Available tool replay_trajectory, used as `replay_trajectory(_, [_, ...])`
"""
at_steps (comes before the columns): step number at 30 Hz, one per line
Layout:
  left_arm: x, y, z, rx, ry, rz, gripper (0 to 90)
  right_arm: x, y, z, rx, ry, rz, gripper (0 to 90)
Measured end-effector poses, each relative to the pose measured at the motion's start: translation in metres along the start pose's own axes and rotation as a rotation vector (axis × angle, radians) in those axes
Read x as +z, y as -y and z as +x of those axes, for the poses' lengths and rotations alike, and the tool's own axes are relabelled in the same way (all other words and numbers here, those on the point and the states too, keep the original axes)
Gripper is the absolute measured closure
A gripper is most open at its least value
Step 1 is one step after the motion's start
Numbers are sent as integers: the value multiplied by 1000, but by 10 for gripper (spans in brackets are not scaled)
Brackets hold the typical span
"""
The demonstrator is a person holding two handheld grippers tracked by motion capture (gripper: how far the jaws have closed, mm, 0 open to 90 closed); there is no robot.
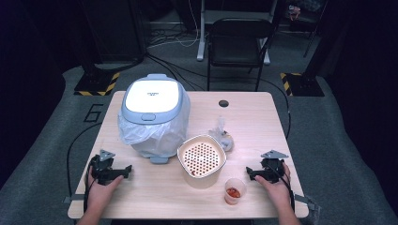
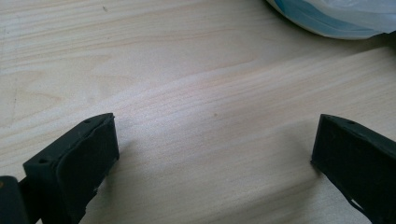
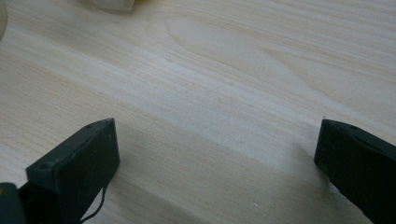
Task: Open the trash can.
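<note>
Hands resting low on the wooden surface, I hold one hand-held gripper in each. My left hand-held gripper lies well to the left of the cream strainer basket, its jaws spread wide with nothing but bare wood between them, as the left gripper view shows. My right hand-held gripper lies to the right of that basket, jaws equally wide and empty over plain wood grain in the right gripper view. Both point inward toward the basket, neither touching anything but the surface.

The basket, with its perforated bottom, stands near the middle of the surface. Just in front of it and to its right stands a small clear cup holding something reddish; it is the thing nearest my right hand-held gripper, apart from it. Behind the basket and to its left sits a white and grey lidded bin, lid down, lined with a clear plastic bag that spills around its sides. Just behind the basket on the right lies a crumpled bit of clear plastic; what is in it I cannot tell.
</note>
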State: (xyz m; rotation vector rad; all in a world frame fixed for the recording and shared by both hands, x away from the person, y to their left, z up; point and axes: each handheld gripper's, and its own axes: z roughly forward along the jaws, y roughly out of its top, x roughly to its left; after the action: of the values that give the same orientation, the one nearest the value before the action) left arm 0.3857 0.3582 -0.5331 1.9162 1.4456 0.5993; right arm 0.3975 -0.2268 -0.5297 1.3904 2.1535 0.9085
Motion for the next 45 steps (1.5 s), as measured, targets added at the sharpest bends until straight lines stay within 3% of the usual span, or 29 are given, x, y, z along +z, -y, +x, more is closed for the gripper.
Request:
replay_trajectory(9, [-1,0,1,8,-8,-6,22,0,0,0,0,0,0,0])
replay_trajectory(11, [-2,1,0,3,-4,-19,61,0,0,0,0,0,0,0])
replay_trajectory(12, [-5,1,0,11,3,-31,167,0,0,0,0,0,0,0])
replay_trajectory(17, [-11,2,-1,13,55,-42,490,0,0,0,0,0,0,0])
replay_trajectory(18, [-12,2,-3,35,72,-37,521,0,0,0,0,0,0,0])
replay_trajectory(19, [-13,2,-6,37,78,-34,550,0,0,0,0,0,0,0])
replay_trajectory(20, [-13,2,-6,37,78,-34,639,0,0,0,0,0,0,0])
replay_trajectory(21, [-14,1,-8,37,84,-31,639,0,0,0,0,0,0,0])
replay_trajectory(22, [-14,0,-13,27,109,-25,718,0,0,0,-2,0,-1,0])
replay_trajectory(23, [-14,0,-13,27,109,-25,779,0,0,0,1,0,0,0])
replay_trajectory(25, [-18,-2,-17,31,126,-18,833,0,0,0,0,0,0,0])
replay_trajectory(26, [-21,-4,-22,29,141,-53,866,0,0,0,0,0,0,0])
replay_trajectory(29, [-26,-6,-27,34,162,-74,900,0,0,0,0,0,0,0])
replay_trajectory(33, [-32,-11,-43,94,179,-116,900,0,0,0,0,-1,0,0])
replay_trajectory(34, [-34,-13,-50,132,181,-119,900,0,0,0,0,0,0,0])
replay_trajectory(37, [-34,-14,-58,140,204,-124,900,0,0,0,0,0,0,0])
replay_trajectory(38, [-34,-17,-64,171,219,-121,900,0,0,0,0,0,0,0])
replay_trajectory(41, [-32,-21,-71,235,207,-119,900,0,0,0,0,0,0,0])
replay_trajectory(45, [-29,-23,-81,270,191,-114,900,0,0,0,0,0,0,0])
